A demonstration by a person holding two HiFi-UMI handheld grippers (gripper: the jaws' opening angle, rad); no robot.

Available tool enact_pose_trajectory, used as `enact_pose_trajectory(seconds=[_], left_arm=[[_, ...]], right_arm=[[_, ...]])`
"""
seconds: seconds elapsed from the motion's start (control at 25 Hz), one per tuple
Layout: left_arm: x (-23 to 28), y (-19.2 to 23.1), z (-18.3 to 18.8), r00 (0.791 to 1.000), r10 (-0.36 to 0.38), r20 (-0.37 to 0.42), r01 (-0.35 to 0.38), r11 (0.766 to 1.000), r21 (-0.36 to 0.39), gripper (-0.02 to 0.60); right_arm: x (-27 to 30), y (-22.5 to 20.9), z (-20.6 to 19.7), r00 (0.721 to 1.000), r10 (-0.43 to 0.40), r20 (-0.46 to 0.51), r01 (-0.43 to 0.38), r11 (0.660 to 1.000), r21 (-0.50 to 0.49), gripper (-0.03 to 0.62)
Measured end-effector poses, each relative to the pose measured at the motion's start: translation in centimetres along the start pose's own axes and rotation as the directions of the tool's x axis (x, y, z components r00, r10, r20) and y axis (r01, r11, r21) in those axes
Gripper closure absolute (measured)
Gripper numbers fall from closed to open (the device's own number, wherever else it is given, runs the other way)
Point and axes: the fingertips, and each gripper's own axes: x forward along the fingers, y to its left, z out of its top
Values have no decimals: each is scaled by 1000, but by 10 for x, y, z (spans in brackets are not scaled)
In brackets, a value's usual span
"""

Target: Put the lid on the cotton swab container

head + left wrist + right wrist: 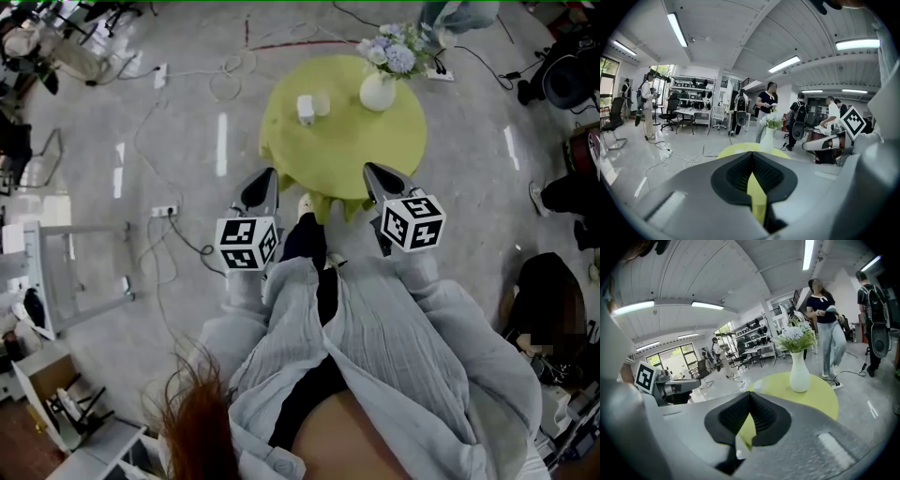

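On the round yellow-green table (319,150) stands a small white cotton swab container (306,110). A paler round piece (322,102), seemingly its lid, lies right beside it. Both are small and far off in the head view. My left gripper (267,178) hovers at the table's near-left edge, shut and empty. My right gripper (373,171) hangs over the near-right edge, also shut and empty. In the left gripper view the left gripper (751,154) has its pads together, with the table (736,149) beyond. The right gripper (749,394) shows the same.
A white vase with flowers (379,86) stands at the table's far right, also visible as the vase (799,373). Cables and a power strip (165,211) lie on the floor at the left. A metal rack (75,272) stands left. Several people stand around, one (827,329) behind the table.
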Motion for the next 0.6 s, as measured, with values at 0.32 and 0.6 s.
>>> enact_pose_trajectory(seconds=[0.32,0.6], left_arm=[[47,29,25,998,-55,-11,55,998,8,563],[76,52,30,996,-80,-25,80,997,-8,563]], right_arm=[[34,-16,31,998,-60,0,60,998,18,592],[67,-29,46,996,-90,-15,91,995,31,592]])
